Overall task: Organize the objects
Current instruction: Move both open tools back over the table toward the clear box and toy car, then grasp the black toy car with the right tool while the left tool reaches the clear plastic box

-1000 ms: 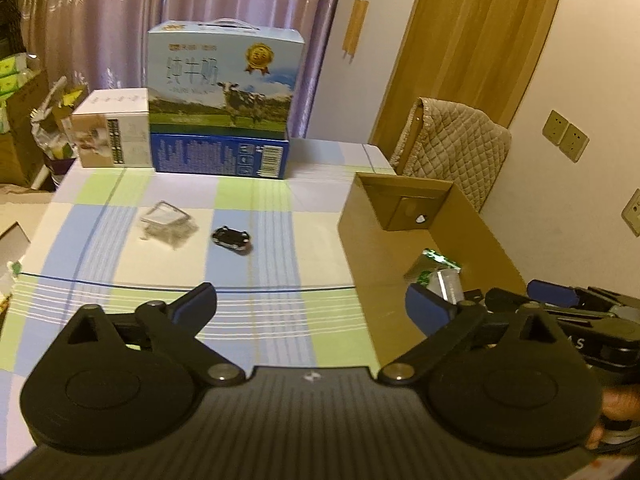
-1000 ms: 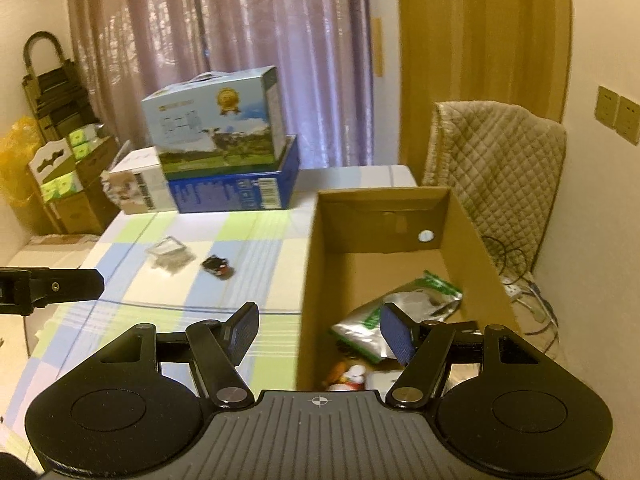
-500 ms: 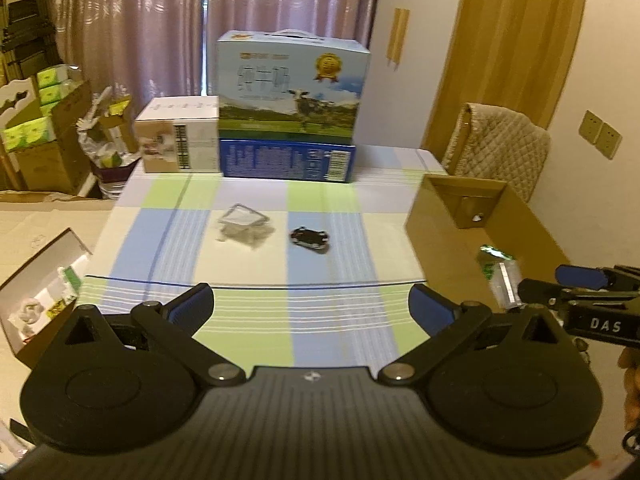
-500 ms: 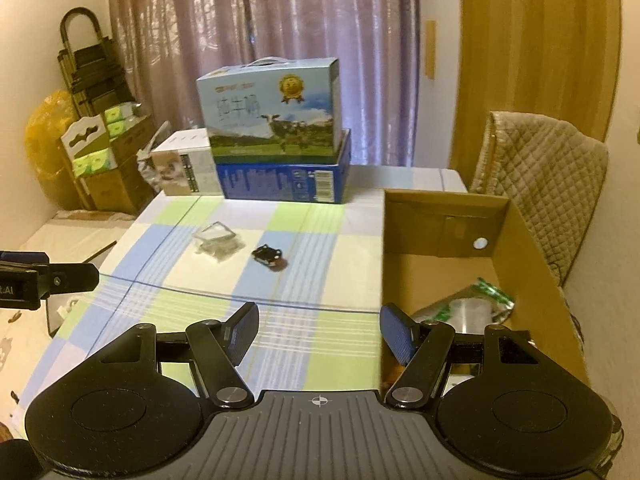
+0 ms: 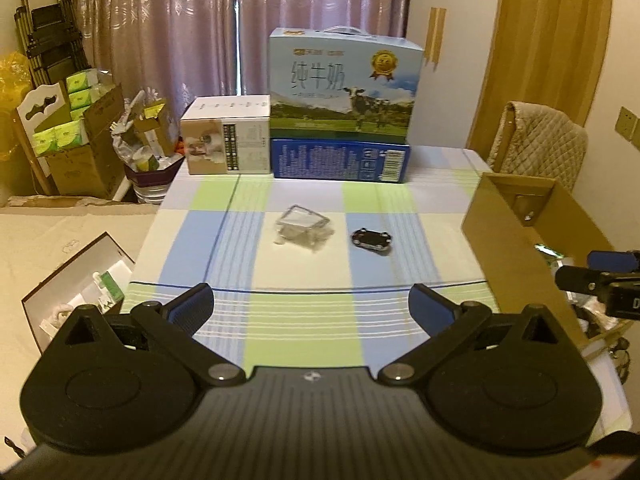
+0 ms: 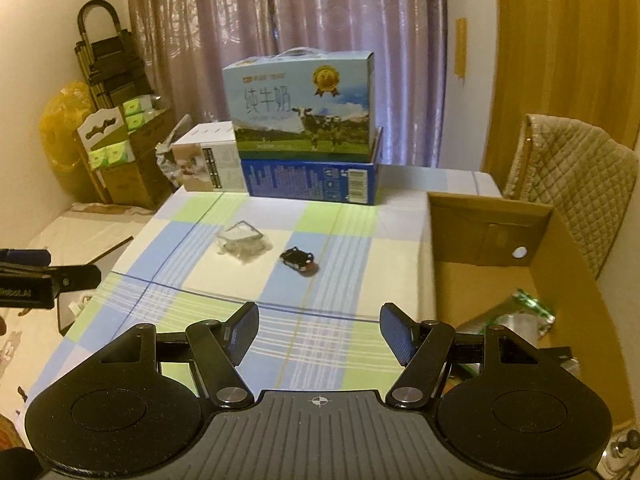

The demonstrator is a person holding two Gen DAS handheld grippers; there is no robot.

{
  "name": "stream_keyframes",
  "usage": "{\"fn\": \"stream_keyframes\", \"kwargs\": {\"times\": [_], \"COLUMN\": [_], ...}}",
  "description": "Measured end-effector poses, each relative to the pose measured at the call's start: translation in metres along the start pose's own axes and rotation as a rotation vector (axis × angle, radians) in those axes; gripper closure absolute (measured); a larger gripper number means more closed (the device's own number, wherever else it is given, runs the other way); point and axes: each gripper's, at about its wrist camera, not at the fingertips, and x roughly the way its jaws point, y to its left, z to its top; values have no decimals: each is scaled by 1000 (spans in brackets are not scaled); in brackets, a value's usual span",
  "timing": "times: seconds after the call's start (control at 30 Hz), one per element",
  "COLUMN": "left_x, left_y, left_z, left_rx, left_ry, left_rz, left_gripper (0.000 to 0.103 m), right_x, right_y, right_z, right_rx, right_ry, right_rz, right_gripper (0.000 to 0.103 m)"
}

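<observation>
Purple curtains (image 5: 180, 40) and a wooden door (image 5: 548, 60) close off the room behind a counter (image 5: 304, 332) spread with a smooth checked cloth in blue, green and cream. At its far edge a glossy milk carton (image 5: 346, 88) printed with a cow sits on a flat blue box (image 5: 340, 160), with a white box (image 5: 226, 140) just beside them; stacked back there, they seem parked out of the working area. Along the right edge stands an open cardboard box (image 6: 492, 236), stiff and plain brown, which looks like the collecting bin: a crinkly foil packet (image 6: 520, 316) lies inside. A chair with a quilted cover (image 6: 572, 184) stands behind it. Out near the middle of the counter, well apart from the box, lie what I take to be the things left to tidy: a clear, crumpled plastic bag (image 5: 302, 226) holding something flat and square, and just beside it a small black, rounded gadget (image 5: 372, 238) with glinting corners. Both hand-held grippers hover over the near edge, pointing down toward that pair. The left hand-held gripper (image 5: 310, 306) stands with its blue ribbed pads wide apart and nothing between them; the right hand-held gripper (image 6: 318, 332) is likewise spread and empty. Judging by this, a reach for one of the two small items comes next.
</observation>
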Motion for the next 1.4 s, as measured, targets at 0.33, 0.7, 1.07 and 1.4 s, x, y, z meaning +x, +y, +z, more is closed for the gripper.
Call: {"fn": "stream_keyframes", "kwargs": {"times": [0.33,0.7,1.07,1.4], "left_x": [57,153,218,259], "left_y": [29,49,55,59], "left_z": [3,4,8,18], "left_rx": [38,79,31,38], "left_ry": [-14,-5,-71,-62], "left_rz": [-2,-45,-87,-60], "left_gripper": [1,1,1,1], "right_x": [76,173,245,301], "right_y": [13,12,4,-13], "right_z": [0,-9,2,-2], "right_rx": [-8,-121,-209,-220], "right_ry": [-1,-21,-41,-17], "right_rz": [59,110,112,108], "right_gripper": [39,39,39,39]}}
